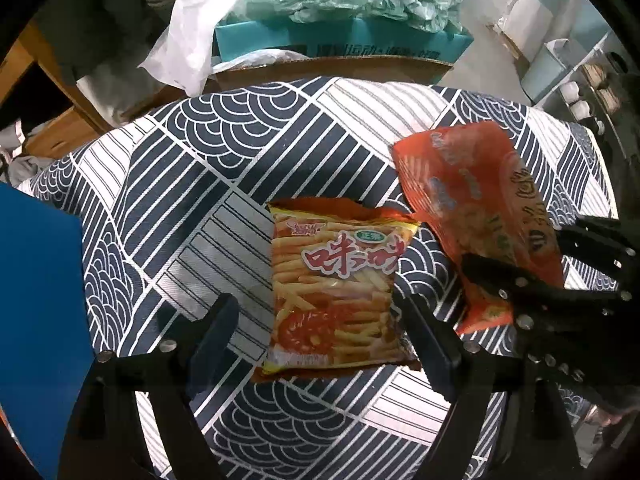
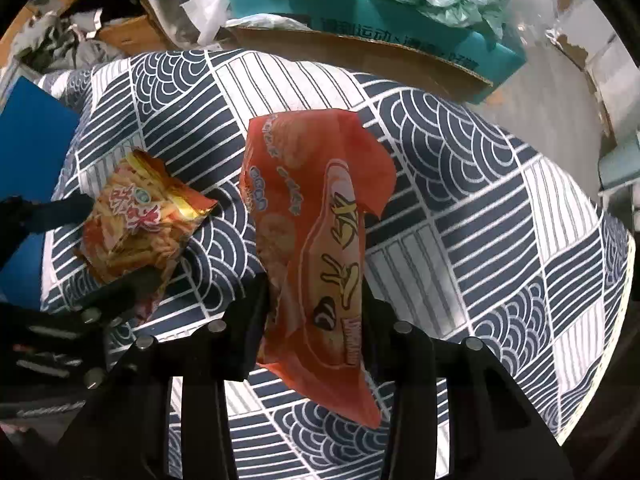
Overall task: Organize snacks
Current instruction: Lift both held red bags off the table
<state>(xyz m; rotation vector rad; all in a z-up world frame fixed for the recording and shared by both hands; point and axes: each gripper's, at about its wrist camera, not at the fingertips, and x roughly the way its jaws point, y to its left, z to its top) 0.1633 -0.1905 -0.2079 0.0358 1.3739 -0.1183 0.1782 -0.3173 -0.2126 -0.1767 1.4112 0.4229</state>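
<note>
While the right gripper (image 2: pixel 316 304) pinches the orange snack bag (image 2: pixel 316 240) between its closed fingers, tilting it up off the patterned tablecloth (image 2: pixel 480 200), the left gripper (image 1: pixel 320 320) hangs with its fingers spread wide on either side of the yellow fries packet (image 1: pixel 336 288), not pressing it. That packet lies flat on the cloth, just beside the orange bag. A blue bin (image 1: pixel 36 300) sits at the cloth's edge beyond the packet. Judging by this, sorting has barely begun: neither snack is put away yet.
</note>
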